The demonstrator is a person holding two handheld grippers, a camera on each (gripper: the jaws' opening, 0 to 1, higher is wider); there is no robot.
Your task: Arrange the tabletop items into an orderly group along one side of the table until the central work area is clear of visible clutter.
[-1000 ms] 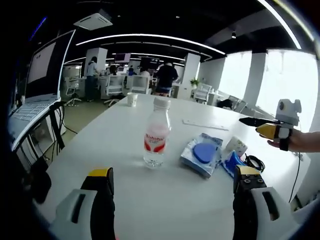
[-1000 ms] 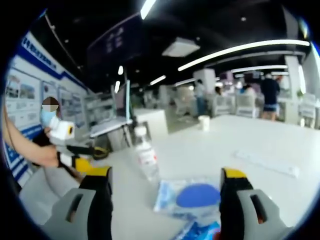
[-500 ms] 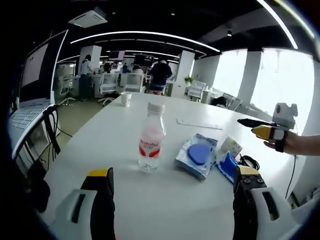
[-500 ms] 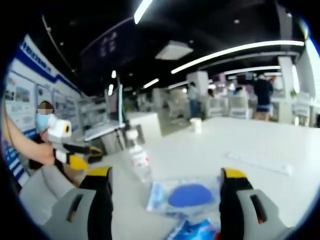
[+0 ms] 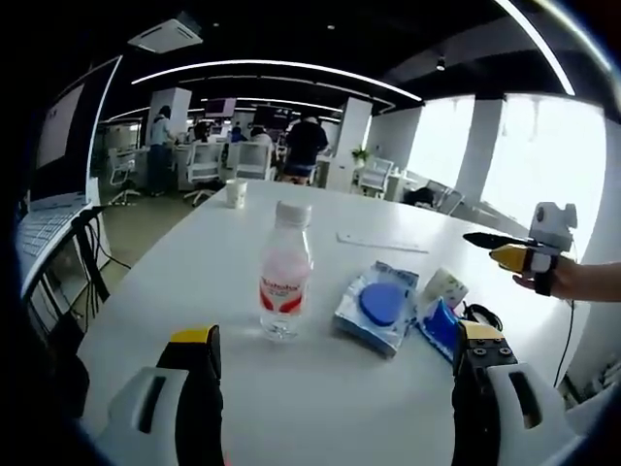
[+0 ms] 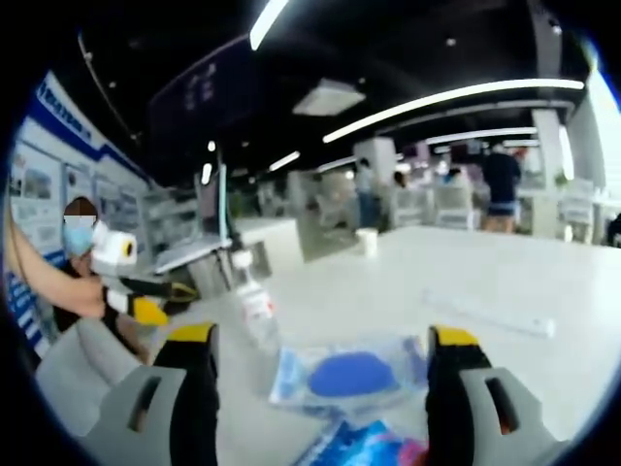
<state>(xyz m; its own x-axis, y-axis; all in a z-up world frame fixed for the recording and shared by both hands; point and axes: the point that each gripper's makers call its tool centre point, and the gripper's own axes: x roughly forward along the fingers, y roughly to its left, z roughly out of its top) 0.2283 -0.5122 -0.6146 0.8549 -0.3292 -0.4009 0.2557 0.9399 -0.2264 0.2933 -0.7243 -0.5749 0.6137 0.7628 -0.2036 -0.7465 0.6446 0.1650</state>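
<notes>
Clutter sits near the middle of the white counter [image 5: 194, 282] in your left gripper view. The water bottle [image 5: 280, 271] stands upright, and to its right lie the clear packet with a blue disc [image 5: 378, 307], a blue pouch [image 5: 441, 325] and a small white box [image 5: 445, 287], close together. A paper cup [image 5: 234, 192] and a flat white strip [image 5: 380, 242] are farther away. Your left gripper [image 5: 335, 359] hovers low with the jaws spread wide and nothing between them. Your right gripper [image 5: 505, 250] comes in from the right, above the counter; I cannot tell how its jaws stand from here.

In your right gripper view, your right gripper [image 6: 320, 354] has its jaws wide apart and empty, over the packet [image 6: 344, 376]. The bottle [image 6: 254, 309] is just beyond it. I judge the grouping is hardly begun: nothing is held, and all items are still to be moved to one side.
</notes>
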